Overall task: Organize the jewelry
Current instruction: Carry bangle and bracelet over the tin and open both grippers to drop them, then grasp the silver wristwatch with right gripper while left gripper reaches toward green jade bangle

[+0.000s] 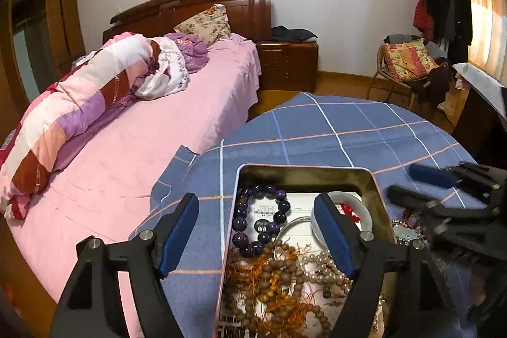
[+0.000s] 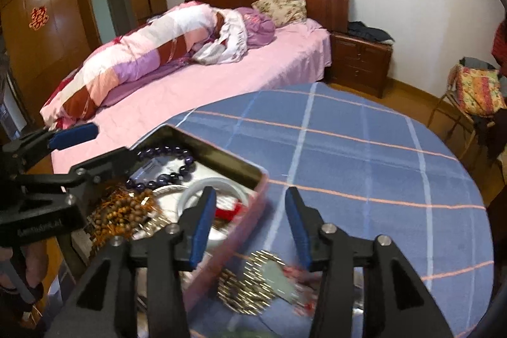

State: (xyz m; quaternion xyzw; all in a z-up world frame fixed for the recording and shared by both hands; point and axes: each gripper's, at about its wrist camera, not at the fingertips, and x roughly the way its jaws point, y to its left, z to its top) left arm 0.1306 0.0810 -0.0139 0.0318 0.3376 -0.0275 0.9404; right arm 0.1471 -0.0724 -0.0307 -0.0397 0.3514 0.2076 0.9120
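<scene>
**Both grippers open at the tin, nothing picked up**

The left gripper is spread wide with its jaws astride the tin's left wall, one pad outside over the cloth, the other inside above the white bangle. It holds nothing. That straddle looks like a way to steady or shift the tin, though it could equally be a reach for something inside.

The right gripper is also open and empty, hanging over the tin's pink outer wall and the loose pieces beside it on the cloth: a gold beaded piece with a pale green pendant on it. My guess is that these are next to be sorted, since they lie outside the tin.

Inside the tin the jewelry is heaped: purple beads ringed over a paper tag, brown wooden beads tangled with orange cord, pearls, a thin silver bangle, and something red by the white bangle.

Hard to read: the loose pieces are motion-blurred in the right view and hidden behind the right gripper in the left view. The tin's near end is cut off by the frame, and the wooden strands cannot be counted apart.

Beyond the table are a bed with a rolled quilt, a nightstand, and a chair piled with cushions.
</scene>
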